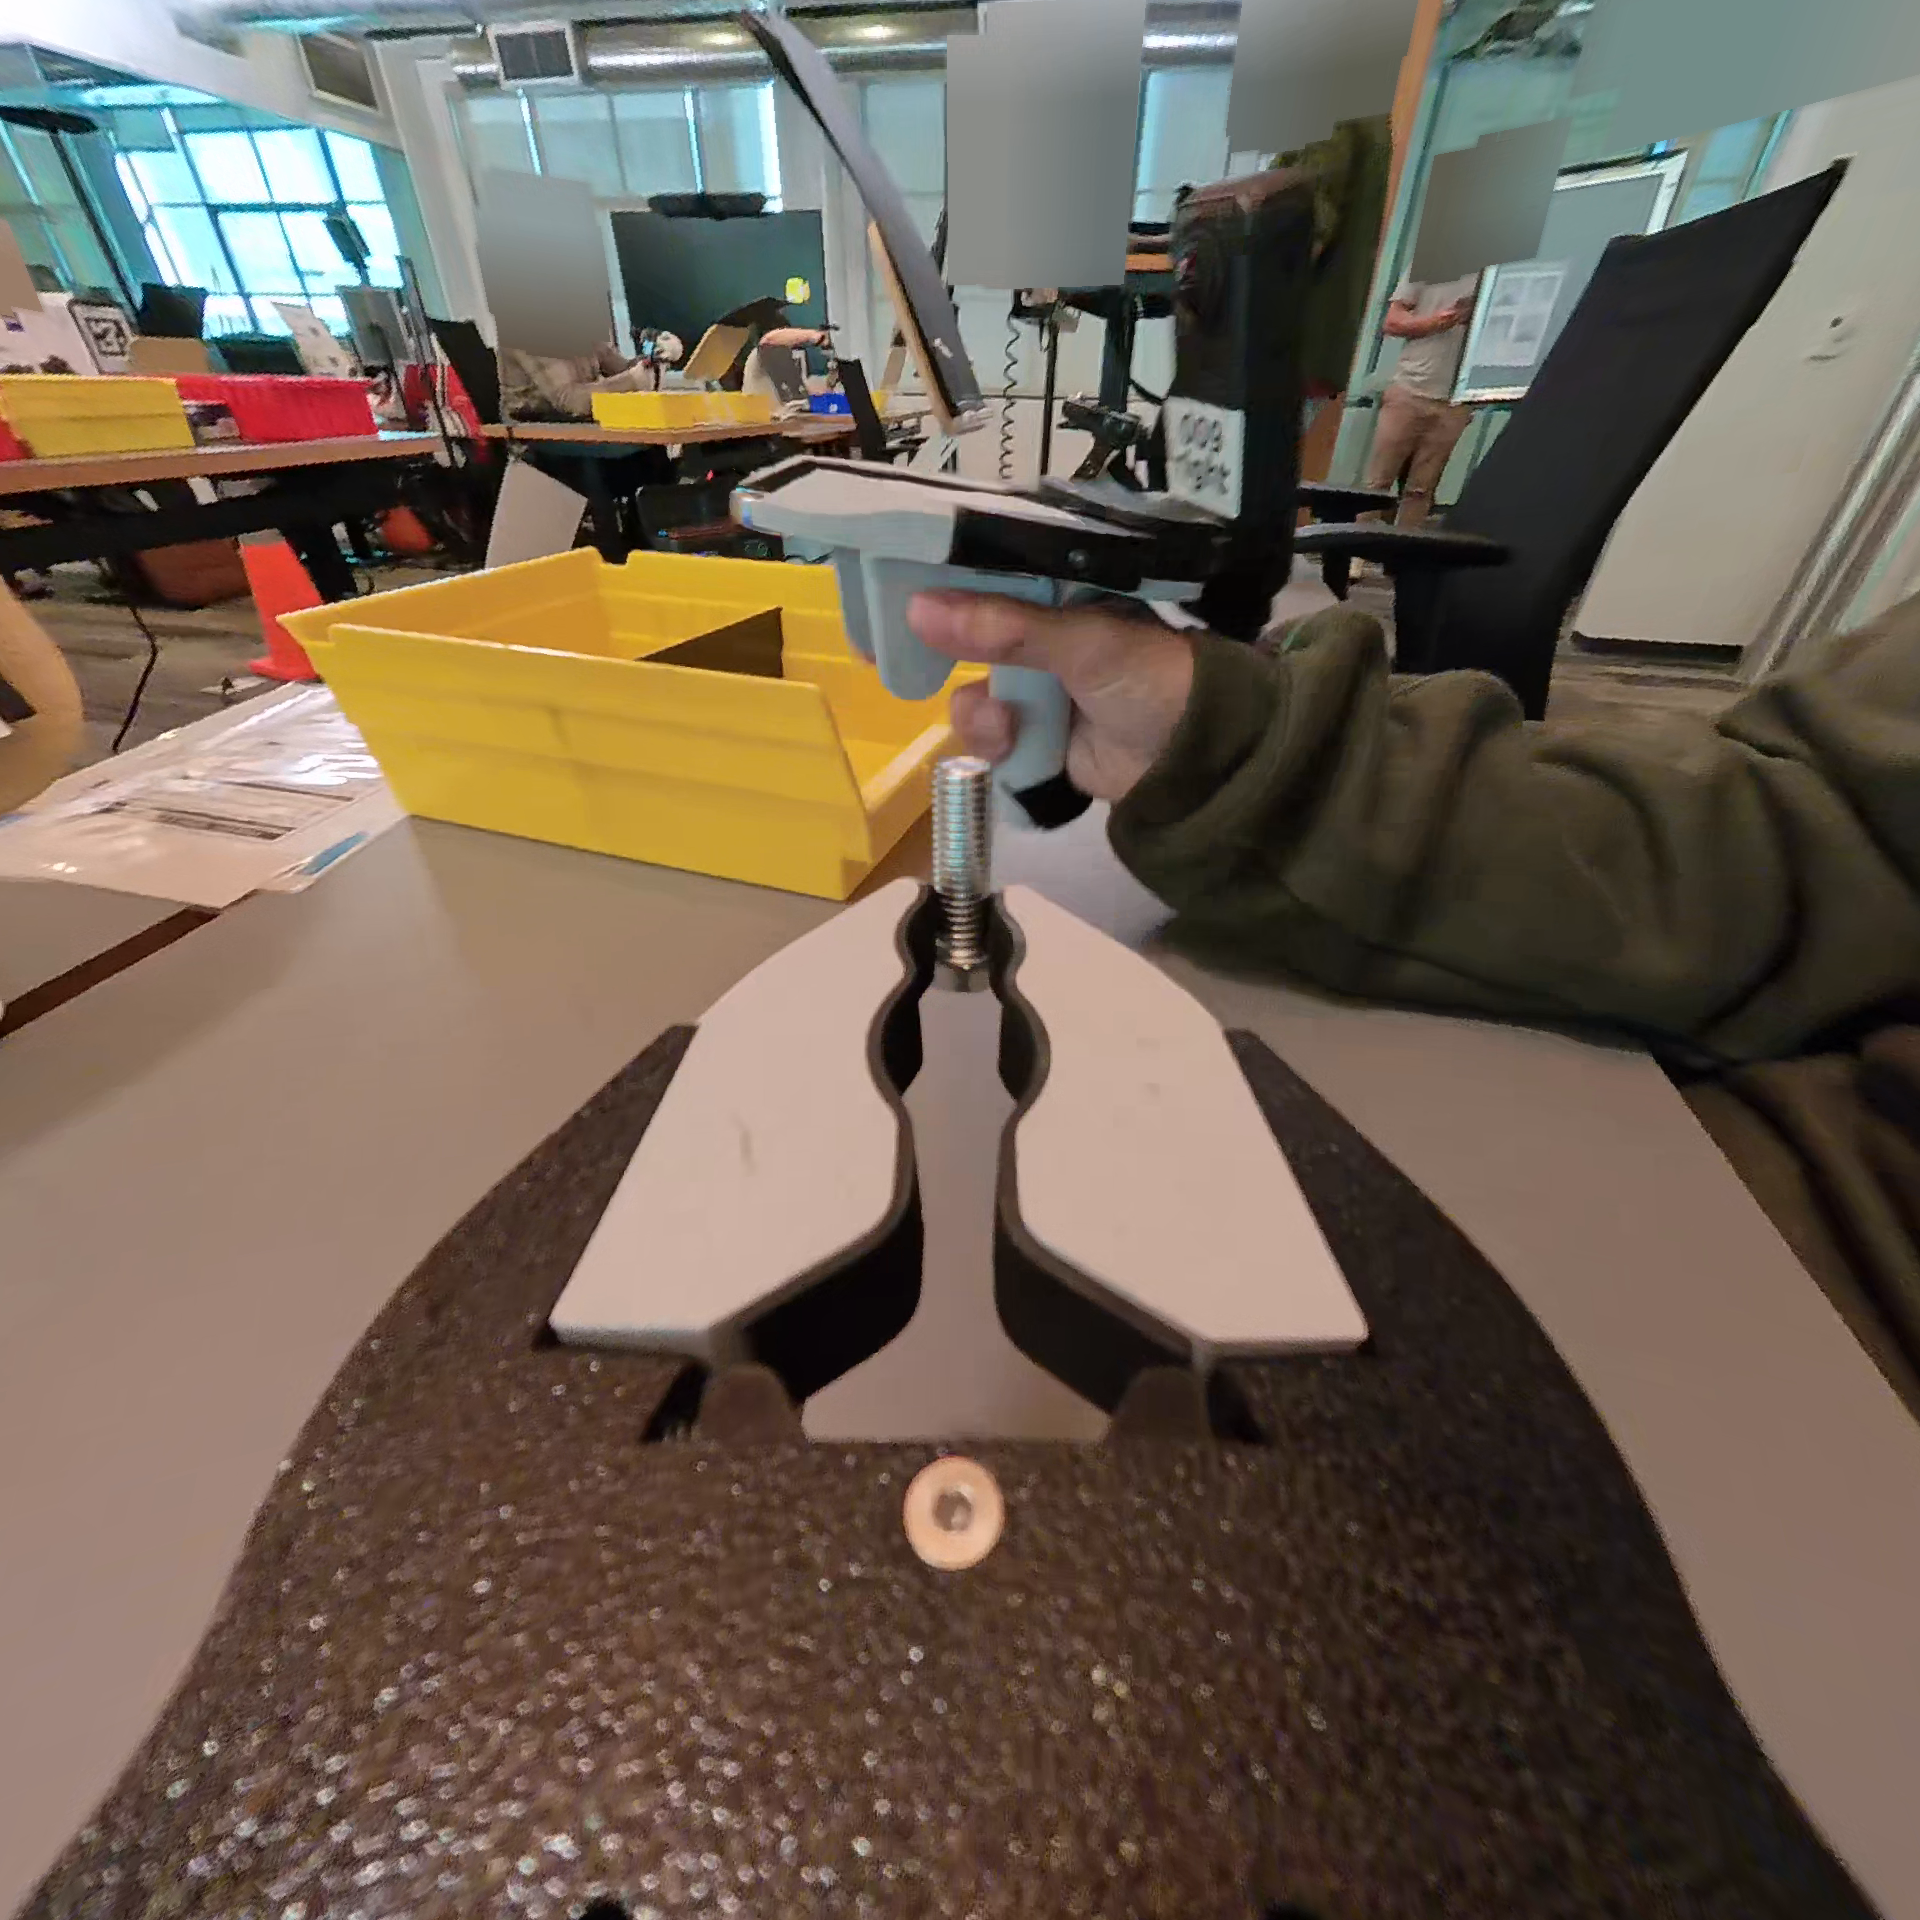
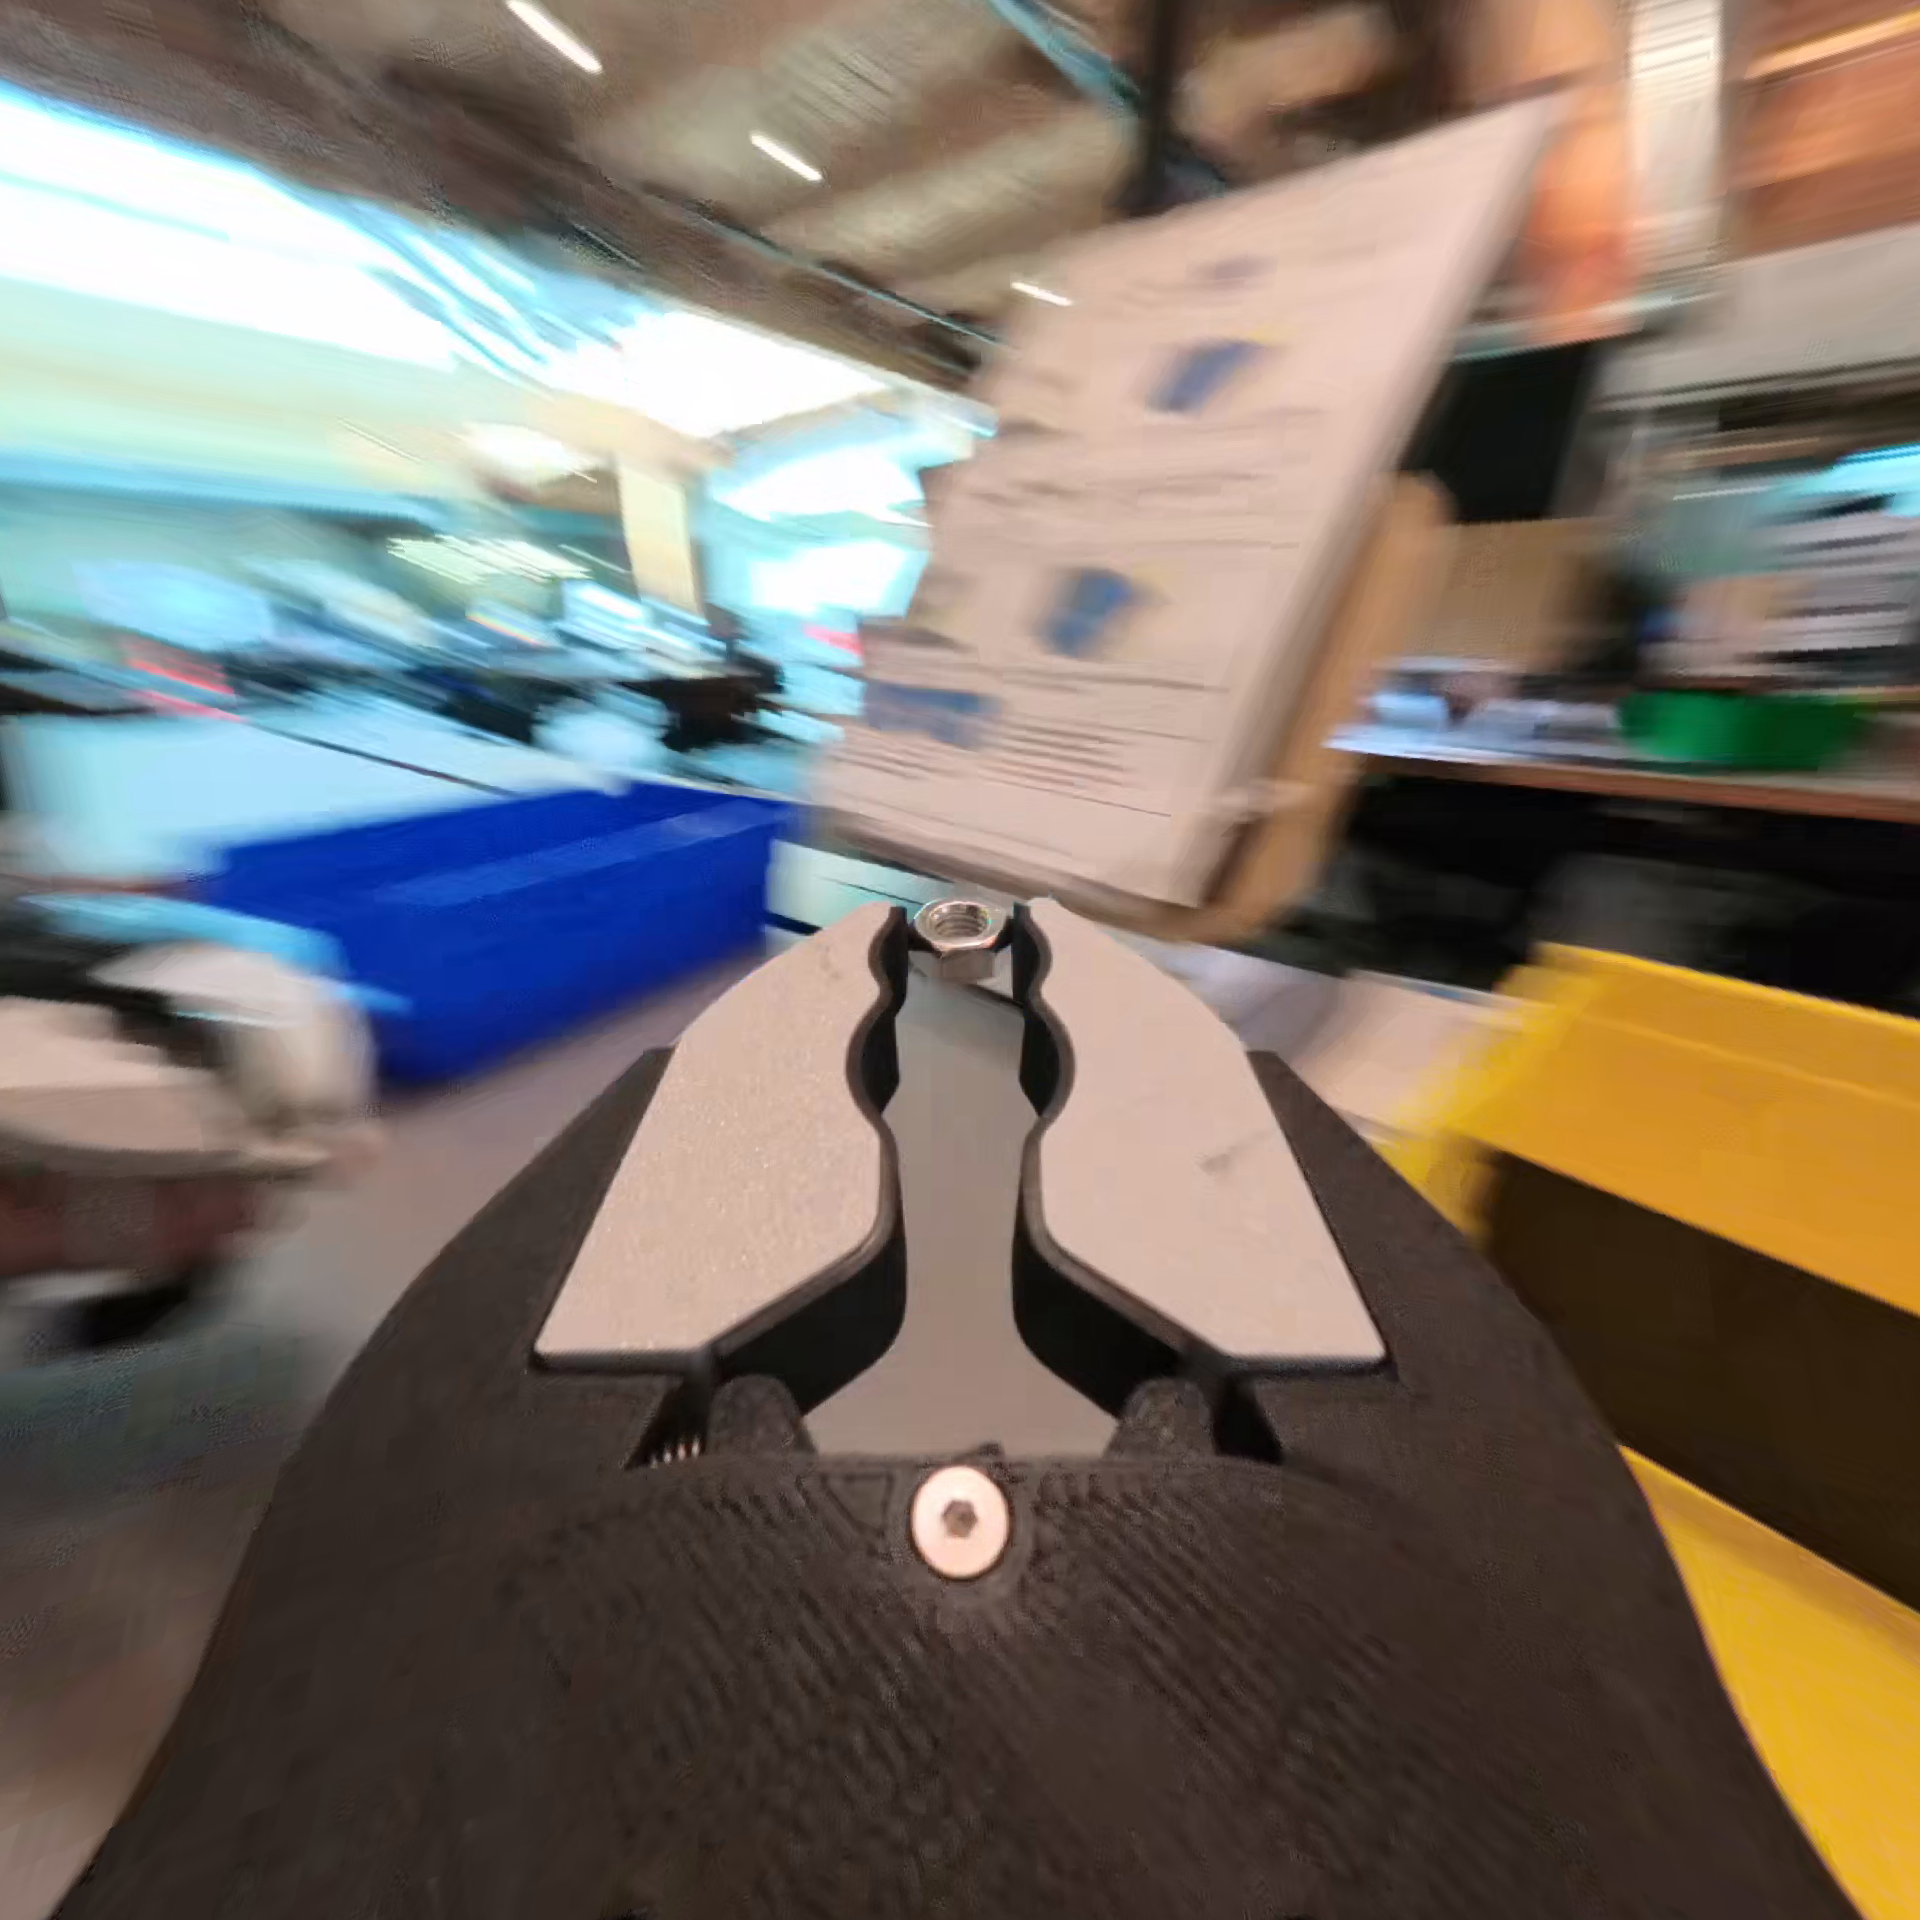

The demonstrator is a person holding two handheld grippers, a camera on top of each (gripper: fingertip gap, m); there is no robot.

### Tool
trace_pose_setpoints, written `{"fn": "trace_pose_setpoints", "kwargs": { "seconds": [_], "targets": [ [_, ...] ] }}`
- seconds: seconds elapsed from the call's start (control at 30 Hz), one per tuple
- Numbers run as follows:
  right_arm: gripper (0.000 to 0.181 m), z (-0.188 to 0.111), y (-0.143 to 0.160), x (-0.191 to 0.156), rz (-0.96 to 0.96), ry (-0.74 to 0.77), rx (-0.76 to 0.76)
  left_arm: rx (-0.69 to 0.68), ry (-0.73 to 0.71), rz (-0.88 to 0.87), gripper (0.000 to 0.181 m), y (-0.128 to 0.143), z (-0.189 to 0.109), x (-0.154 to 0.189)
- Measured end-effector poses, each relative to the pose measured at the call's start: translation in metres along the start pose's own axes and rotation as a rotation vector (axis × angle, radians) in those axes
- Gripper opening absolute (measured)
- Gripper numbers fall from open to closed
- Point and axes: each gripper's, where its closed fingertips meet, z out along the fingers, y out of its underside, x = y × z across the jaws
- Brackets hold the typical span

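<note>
My left gripper (image 1: 962,940) is shut on a steel bolt (image 1: 962,831). It holds the bolt upright by its lower end just above the grey table (image 1: 436,997), with the threaded shaft pointing up. My right gripper (image 2: 956,948) is shut on a small steel hex nut (image 2: 954,935) held flat at its fingertips, hole facing up. In the left wrist view the right gripper's grey and black body (image 1: 987,530) sits in a hand (image 1: 1081,686) with an olive-green sleeve, above and behind the bolt, pointing left. The right wrist view is blurred by motion.
A yellow bin (image 1: 623,717) stands on the table behind the bolt; it also shows in the right wrist view (image 2: 1704,1122). A blue bin (image 2: 499,914) lies to the left there. Printed sheets (image 1: 197,800) lie at the table's left edge. A black chair (image 1: 1621,436), desks and people fill the room behind. About 15 cm separates my left fingertips from my right.
</note>
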Motion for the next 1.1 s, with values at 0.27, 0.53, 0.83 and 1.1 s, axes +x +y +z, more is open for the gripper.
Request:
{"fn": "trace_pose_setpoints", "kwargs": {
  "seconds": [0.27,0.53,0.83,1.1],
  "targets": [
    [0.02,-0.062,0.066,0.127,-0.186,0.526,-0.459,-0.026,-0.027,-0.031,0.009,0.007,0.003,-0.006],
    [0.063,-0.032,0.023,0.075,-0.252,0.268,-0.189,-0.029,-0.042,-0.042,0.009,0.008,0.004,-0.008],
    [0.036,-0.014,0.029,-0.127,-0.037,-0.663,-0.105,-0.025,0.003,0.044,0.009,0.006,0.01,0.006],
    [0.01,-0.006,0.039,-0.142,-0.104,-0.655,-0.14,-0.03,-0.046,0.06,0.009,0.007,0.01,-0.001]
  ]
}}
